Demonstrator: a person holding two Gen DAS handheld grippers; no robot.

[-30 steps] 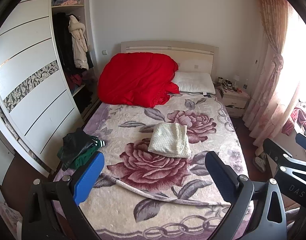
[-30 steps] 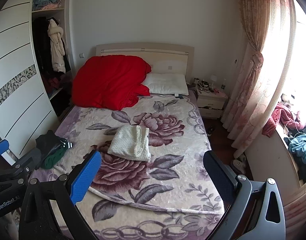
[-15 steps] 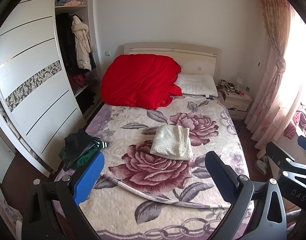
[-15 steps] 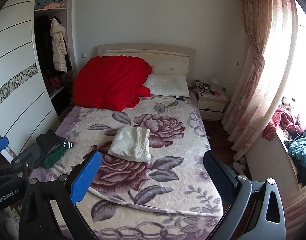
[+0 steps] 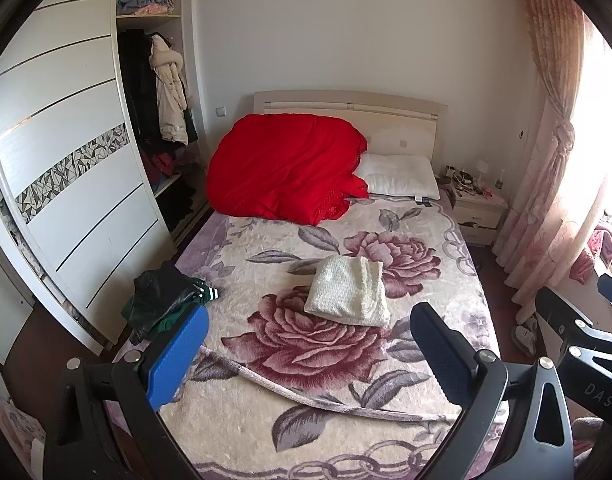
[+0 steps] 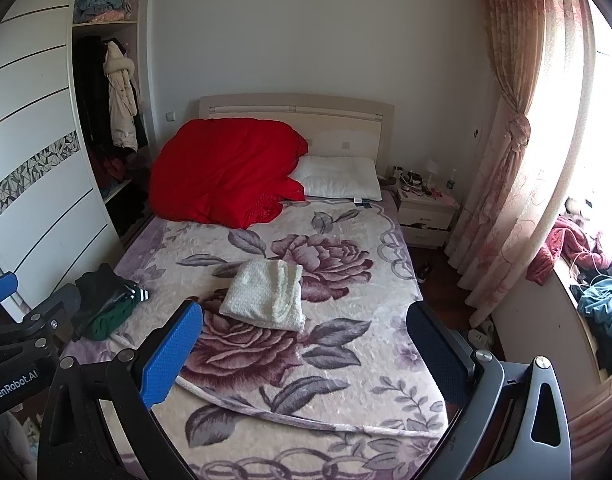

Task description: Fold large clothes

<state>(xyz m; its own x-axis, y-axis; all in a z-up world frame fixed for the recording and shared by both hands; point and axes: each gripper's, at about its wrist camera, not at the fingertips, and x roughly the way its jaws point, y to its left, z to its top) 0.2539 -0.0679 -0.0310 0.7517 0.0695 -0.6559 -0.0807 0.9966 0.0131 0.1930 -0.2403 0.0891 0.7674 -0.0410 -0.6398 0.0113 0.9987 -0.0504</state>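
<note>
A folded cream knit garment (image 5: 347, 294) lies in the middle of the bed's floral blanket (image 5: 266, 420); it also shows in the right wrist view (image 6: 264, 294). A heap of dark green and black clothes (image 5: 162, 300) lies at the bed's left edge, also in the right wrist view (image 6: 106, 300). My left gripper (image 5: 306, 354) is open and empty, held above the foot of the bed. My right gripper (image 6: 304, 354) is open and empty beside it, to the right.
A red duvet (image 5: 286, 168) and a white pillow (image 5: 401, 176) lie at the headboard. A wardrobe (image 5: 66, 160) stands on the left. A nightstand (image 5: 477, 208) and curtain (image 5: 545, 160) are on the right. Clothes are piled on the window ledge (image 6: 593, 288).
Both grippers have drifted slightly, so the view has shifted a little to the left and up. Nothing on the bed has moved. Both stay open.
</note>
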